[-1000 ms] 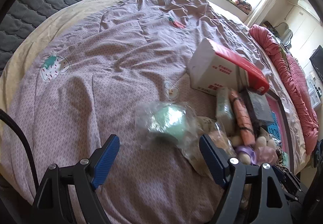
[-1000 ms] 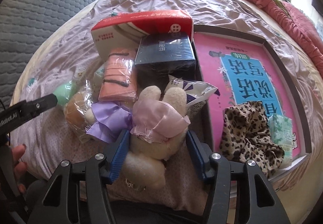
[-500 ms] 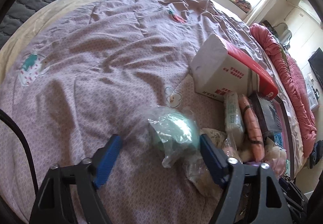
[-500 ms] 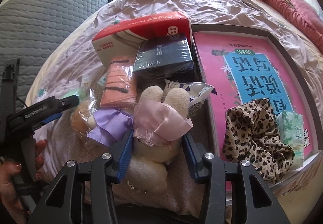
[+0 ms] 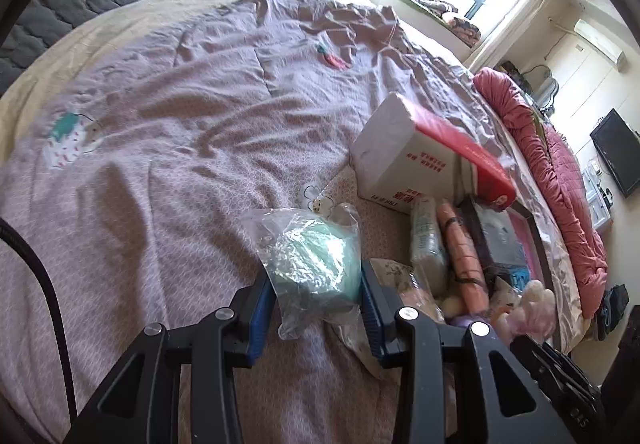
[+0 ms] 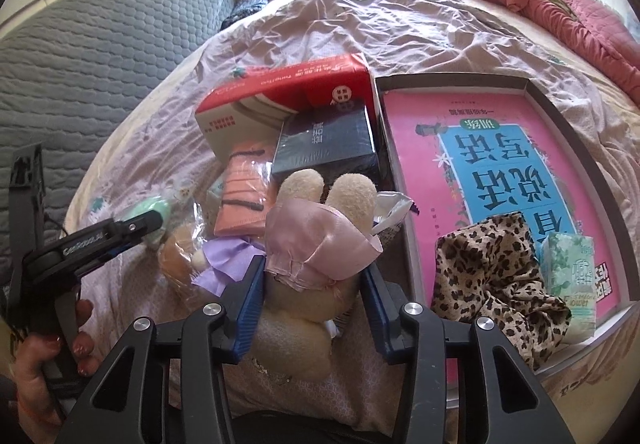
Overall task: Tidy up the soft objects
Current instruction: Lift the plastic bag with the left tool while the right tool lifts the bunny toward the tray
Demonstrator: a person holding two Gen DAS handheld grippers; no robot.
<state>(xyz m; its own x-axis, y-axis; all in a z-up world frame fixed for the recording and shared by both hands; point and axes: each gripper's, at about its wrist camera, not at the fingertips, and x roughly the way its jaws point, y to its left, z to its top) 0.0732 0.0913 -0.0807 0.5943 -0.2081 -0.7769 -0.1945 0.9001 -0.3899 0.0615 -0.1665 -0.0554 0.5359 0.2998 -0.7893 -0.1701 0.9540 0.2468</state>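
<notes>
Now the green ball (image 5: 320, 264), wrapped in a clear bag, sits between the blue pads of the left gripper (image 5: 316, 308). Its jaws have just been closing and both pads press the bag's sides: gripped, with the ball low over the purple sheet (image 5: 160, 163). In the right wrist view the same gripper (image 6: 140, 228) shows side-on, a hand (image 6: 44, 360) on its handle. Right gripper (image 6: 314, 308): jaws have narrowed, and the pads flank the cream plush bunny (image 6: 304, 304). The left pad touches its body; contact on the right can't be confirmed, so grip can't be told. The bunny lies on the sheet wearing a pink satin bonnet (image 6: 316, 244). Just beside it are a purple cloth (image 6: 228, 260), a bagged brown plush (image 6: 180, 256) and an orange pack (image 6: 244, 199). Behind are a dark box (image 6: 324, 143) and a red-white tissue box (image 6: 280, 99). To the right, a shallow tray (image 6: 452, 81) holds a pink book (image 6: 500, 163), a leopard scrunchie (image 6: 492, 276) and a green tissue pack (image 6: 568, 276).
</notes>
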